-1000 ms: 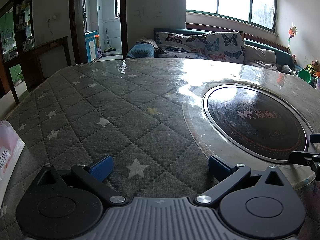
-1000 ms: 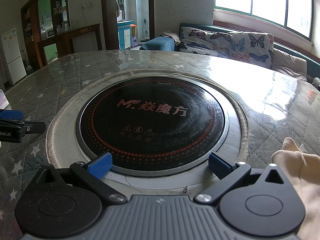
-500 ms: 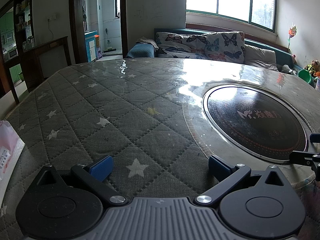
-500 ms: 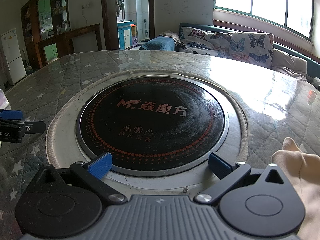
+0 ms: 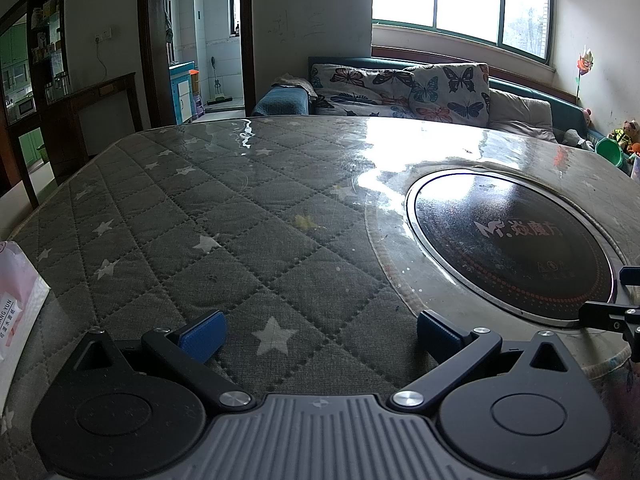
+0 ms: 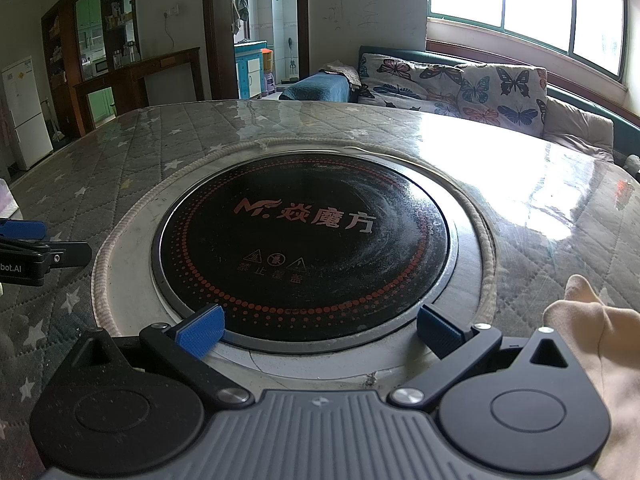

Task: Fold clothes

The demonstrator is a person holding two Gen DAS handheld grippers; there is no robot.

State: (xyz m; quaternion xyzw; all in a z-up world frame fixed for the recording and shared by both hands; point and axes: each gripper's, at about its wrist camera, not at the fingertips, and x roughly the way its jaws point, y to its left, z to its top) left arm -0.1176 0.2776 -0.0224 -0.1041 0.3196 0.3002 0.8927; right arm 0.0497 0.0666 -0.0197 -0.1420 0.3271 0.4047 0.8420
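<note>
Right wrist view: hob (image 6: pixel 304 248) reads "焱魔方"; left tongs (image 5: pixel 318 330) and right tongs (image 6: pixel 318 330) spread, empty; cream cloth (image 6: pixel 596 344) beside.

The round black cooktop (image 6: pixel 304 248) set in the desk bears a red "M." logo with the characters 焱魔方, three warning symbols and 禁止覆盖 below them, the left hand-held gripper (image 6: pixel 24 256) shows "bot.AI", and the pink packet (image 5: pixel 16 312) at far left reads "YUN".
</note>
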